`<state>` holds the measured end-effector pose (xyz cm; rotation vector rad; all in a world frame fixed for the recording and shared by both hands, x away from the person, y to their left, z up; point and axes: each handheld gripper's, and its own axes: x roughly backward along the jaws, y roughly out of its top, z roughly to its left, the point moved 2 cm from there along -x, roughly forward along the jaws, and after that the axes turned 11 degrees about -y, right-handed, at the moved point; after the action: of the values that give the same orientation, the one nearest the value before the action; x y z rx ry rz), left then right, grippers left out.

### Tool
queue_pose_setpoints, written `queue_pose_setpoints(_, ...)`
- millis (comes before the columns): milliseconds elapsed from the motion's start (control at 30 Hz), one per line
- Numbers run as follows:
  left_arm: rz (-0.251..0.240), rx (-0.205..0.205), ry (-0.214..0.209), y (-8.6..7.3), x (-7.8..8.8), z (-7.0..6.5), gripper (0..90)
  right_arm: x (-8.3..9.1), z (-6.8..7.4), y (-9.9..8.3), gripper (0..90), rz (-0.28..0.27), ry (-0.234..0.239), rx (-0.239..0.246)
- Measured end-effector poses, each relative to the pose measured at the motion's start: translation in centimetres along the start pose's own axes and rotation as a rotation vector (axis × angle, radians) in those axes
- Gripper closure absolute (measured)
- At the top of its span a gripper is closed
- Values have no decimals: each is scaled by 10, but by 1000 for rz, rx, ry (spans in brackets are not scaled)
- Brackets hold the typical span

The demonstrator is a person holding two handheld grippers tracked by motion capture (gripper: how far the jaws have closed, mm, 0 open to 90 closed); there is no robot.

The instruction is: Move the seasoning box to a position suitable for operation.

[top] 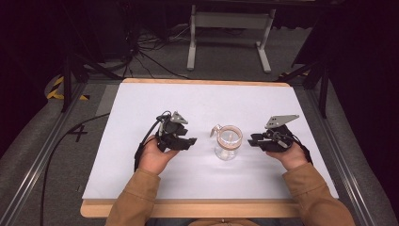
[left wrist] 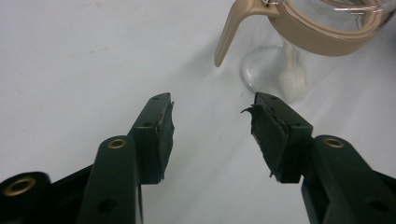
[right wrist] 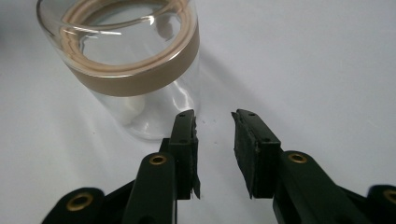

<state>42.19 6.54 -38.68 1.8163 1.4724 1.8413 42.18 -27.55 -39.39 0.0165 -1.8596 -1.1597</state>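
A clear glass jar (top: pixel 227 142) with a tan rim band and a tan clip handle stands upright at the middle of the white table (top: pixel 141 103). My left gripper (top: pixel 192 141) lies to its left, pointing at it, open and empty. My right gripper (top: pixel 252 139) lies to its right, open and empty. In the left gripper view the jar (left wrist: pixel 299 51) is at the upper right, beyond the open gripper (left wrist: pixel 212 116), and its tan handle (left wrist: pixel 231 32) hangs down. In the right gripper view the jar (right wrist: pixel 135 65) stands at the upper left, close to the open gripper (right wrist: pixel 215 122).
The white sheet covers a wooden tabletop (top: pixel 188 208) with metal rails along both sides. Beyond the far edge stand a grey frame (top: pixel 230 28) and cables on the floor. A black cable (top: pixel 61 141) runs off the table's left side.
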Motion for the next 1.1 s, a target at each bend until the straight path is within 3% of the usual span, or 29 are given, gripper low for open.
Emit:
queue_pose_setpoints(267,-2,-21,14,-1,0,0,445,0,1,0,745,-9,0,5)
queue_pose_setpoints(533,-49,5,30,-5,10,6,405,-7,-2,-4,859,-31,19,-43)
queue_pose_setpoints(800,-54,22,41,-11,16,9,379,-21,2,-2,847,-70,47,-34)
queue_pose_setpoints(900,-44,17,62,-14,17,11,378,-29,6,-1,847,-60,52,-5)
queue_pose_setpoints(1100,-38,34,77,-21,21,10,374,-42,7,-2,849,-36,50,7)
